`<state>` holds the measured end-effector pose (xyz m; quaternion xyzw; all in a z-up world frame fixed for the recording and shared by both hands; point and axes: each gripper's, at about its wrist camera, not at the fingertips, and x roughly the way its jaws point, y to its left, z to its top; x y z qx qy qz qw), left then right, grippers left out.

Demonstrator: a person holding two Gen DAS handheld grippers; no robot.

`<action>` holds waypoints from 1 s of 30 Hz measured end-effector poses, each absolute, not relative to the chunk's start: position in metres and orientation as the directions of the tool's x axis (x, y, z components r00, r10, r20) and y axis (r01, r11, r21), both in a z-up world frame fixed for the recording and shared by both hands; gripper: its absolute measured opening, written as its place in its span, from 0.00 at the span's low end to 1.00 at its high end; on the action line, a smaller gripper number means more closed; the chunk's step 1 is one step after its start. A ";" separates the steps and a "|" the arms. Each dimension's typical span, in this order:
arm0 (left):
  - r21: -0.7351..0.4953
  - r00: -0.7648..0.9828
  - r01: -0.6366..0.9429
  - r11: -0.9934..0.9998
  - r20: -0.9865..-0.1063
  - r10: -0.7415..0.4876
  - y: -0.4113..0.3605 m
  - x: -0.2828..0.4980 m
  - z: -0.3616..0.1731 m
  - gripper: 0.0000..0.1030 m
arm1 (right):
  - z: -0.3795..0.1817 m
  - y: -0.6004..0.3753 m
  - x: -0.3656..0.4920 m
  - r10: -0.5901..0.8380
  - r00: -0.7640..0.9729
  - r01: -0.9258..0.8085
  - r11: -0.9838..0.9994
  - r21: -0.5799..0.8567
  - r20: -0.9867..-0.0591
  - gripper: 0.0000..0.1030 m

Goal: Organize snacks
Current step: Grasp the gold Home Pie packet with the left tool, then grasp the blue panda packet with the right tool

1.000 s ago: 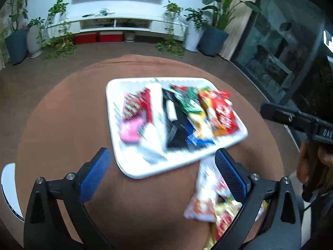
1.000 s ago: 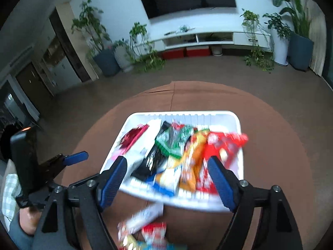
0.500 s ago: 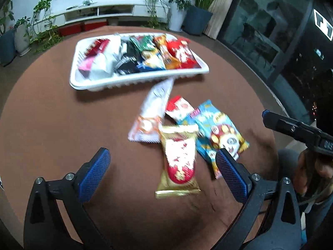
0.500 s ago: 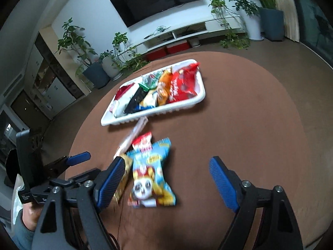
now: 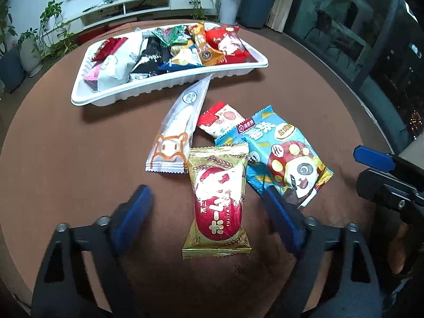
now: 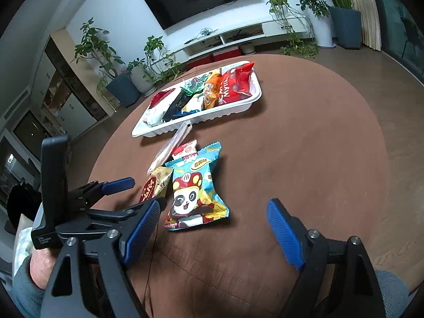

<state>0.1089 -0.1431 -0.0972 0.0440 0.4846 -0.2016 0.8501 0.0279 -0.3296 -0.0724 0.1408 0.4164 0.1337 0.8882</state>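
A white tray with several snack packs stands at the far side of the round brown table; it also shows in the right wrist view. Loose packs lie in front of it: a gold and red pack, a blue panda pack, a small red and white pack and a long clear pack. My left gripper is open, its fingers either side of the gold pack, above it. My right gripper is open and empty, just near of the panda pack.
The table's edge curves close on the right. The other gripper shows at the right edge of the left wrist view and at the left of the right wrist view. Plants and a TV unit stand beyond the table.
Both grippers have pulled back from over the tray toward the near side and dropped lower. The loose packs have come into full view. Both stayed open.
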 end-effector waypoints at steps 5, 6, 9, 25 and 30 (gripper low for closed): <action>-0.111 0.440 0.399 0.910 -0.848 -0.296 -0.146 0.110 -0.101 0.59 | -0.070 -0.331 0.025 0.341 0.625 -0.119 0.931 0.346 -0.702 0.83; -0.110 0.441 0.402 0.909 -0.847 -0.297 -0.146 0.111 -0.101 0.56 | -0.070 -0.331 0.025 0.339 0.625 -0.118 0.931 0.344 -0.703 0.83; -0.115 0.441 0.410 0.905 -0.844 -0.307 -0.145 0.111 -0.100 0.39 | -0.071 -0.330 0.026 0.339 0.619 -0.115 0.932 0.345 -0.708 0.83; -0.186 0.451 0.397 0.899 -0.813 -0.368 -0.113 0.090 -0.087 0.29 | -0.071 -0.296 0.044 0.336 0.580 -0.204 0.942 0.268 -0.742 0.83; -0.221 0.456 0.371 0.902 -0.803 -0.384 -0.095 0.075 -0.086 0.29 | -0.072 -0.277 0.061 0.309 0.575 -0.245 0.949 0.200 -0.758 0.83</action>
